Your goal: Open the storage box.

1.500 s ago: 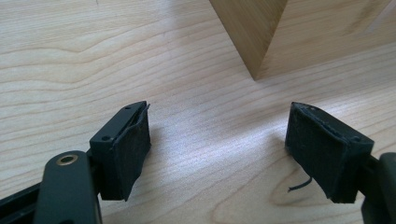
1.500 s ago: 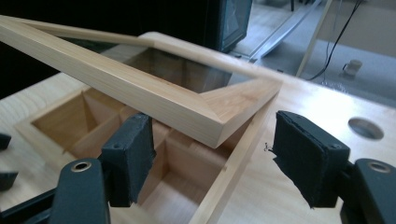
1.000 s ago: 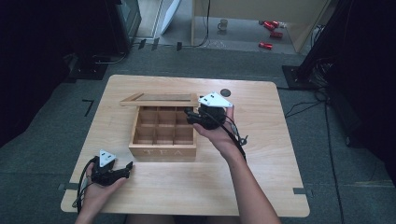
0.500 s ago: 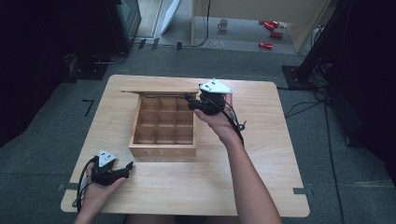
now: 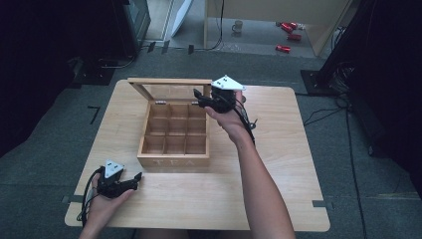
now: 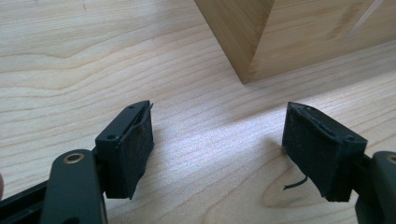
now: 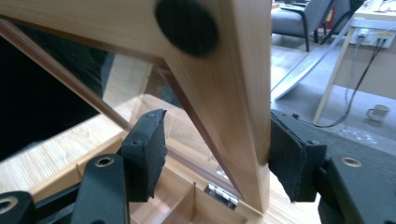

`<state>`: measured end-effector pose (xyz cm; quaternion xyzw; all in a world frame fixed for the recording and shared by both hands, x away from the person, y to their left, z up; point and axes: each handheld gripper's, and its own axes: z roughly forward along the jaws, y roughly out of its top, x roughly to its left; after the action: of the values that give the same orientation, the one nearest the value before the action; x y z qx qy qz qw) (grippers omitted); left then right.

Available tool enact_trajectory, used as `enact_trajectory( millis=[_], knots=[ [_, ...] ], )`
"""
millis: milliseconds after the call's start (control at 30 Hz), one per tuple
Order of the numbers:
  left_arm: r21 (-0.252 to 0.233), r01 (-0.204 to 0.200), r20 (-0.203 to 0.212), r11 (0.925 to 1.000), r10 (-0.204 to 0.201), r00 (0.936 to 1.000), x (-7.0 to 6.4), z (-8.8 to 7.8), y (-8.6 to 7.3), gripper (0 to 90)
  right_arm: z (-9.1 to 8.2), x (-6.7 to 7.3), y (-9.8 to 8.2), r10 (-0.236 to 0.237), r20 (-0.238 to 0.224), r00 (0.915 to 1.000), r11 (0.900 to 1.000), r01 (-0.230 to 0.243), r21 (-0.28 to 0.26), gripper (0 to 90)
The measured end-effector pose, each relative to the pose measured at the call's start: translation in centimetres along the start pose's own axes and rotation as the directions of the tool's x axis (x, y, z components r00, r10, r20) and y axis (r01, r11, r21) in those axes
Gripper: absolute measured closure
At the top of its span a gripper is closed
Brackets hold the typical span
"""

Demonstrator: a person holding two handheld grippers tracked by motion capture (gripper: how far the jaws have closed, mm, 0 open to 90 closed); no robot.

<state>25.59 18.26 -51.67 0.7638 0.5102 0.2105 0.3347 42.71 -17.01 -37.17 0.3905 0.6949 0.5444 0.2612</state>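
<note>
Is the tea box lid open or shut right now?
Open. The lid stands raised on its hinges behind the tea box, baring the empty compartments; the right gripper is at its corner.

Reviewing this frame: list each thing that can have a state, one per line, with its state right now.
Tea box: open, compartments look empty.
Lid: raised, tilted back on its hinges, its frame between the right gripper's jaws.
Right gripper: open, one pad against the lid frame, the other apart from it.
Left gripper: open, holding nothing, low over the table near the box's front corner.
</note>
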Motion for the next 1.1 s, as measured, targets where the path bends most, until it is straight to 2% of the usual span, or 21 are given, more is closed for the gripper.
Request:
enact_trajectory(
  millis=[33,100,233,267,333,367,800,900,1100],
  knots=[
    [0.0,0.0,0.001,1.0,0.0,1.0,0.0,0.0,0.0,25.3,0.3,-0.3,0.0,0.019,-0.009,0.9998,1.0,-0.019,-0.007,41.0],
    [0.0,0.0,0.002,1.0,0.0,1.0,0.0,0.0,0.0,25.2,0.5,-0.4,-0.1,0.022,-0.008,0.9997,1.0,-0.022,-0.006,41.0],
    [0.0,0.0,0.004,1.0,0.0,1.0,0.0,0.0,0.0,25.3,1.6,-0.6,-0.9,-0.017,0.001,0.9998,0.998,0.017,0.052,39.5],
    [0.001,0.0,0.004,1.0,0.0,1.0,0.0,0.0,0.0,25.3,1.6,-0.6,-0.9,-0.017,0.001,0.9998,0.998,0.017,0.052,39.5],
    [0.0,-0.001,0.004,1.0,0.001,1.0,0.0,0.0,0.0,25.2,1.9,-0.7,-1.2,-0.01,-0.006,0.9999,0.999,0.01,0.047,38.4],
    [0.0,0.0,0.004,1.0,0.0,1.0,0.0,0.0,0.0,25.2,2.2,-1.1,-1.3,0.029,-0.015,0.9995,0.999,-0.028,0.047,37.8],
    [-0.001,0.0,0.006,1.0,0.0,1.0,0.0,0.1,0.1,25.3,4.1,-2.1,-2.8,0.058,-0.018,0.9981,0.995,-0.056,0.079,37.5],
    [-0.002,0.0,0.006,1.0,0.001,1.0,0.0,0.1,0.1,25.3,4.4,-2.6,-2.9,0.079,-0.034,0.9963,0.995,-0.077,0.067,37.9],
    [-0.002,0.001,0.008,1.0,-0.001,1.0,0.0,0.1,0.1,25.5,4.8,-3.0,-3.0,0.081,-0.03,0.9962,0.995,-0.079,0.059,39.8]
  ],
)
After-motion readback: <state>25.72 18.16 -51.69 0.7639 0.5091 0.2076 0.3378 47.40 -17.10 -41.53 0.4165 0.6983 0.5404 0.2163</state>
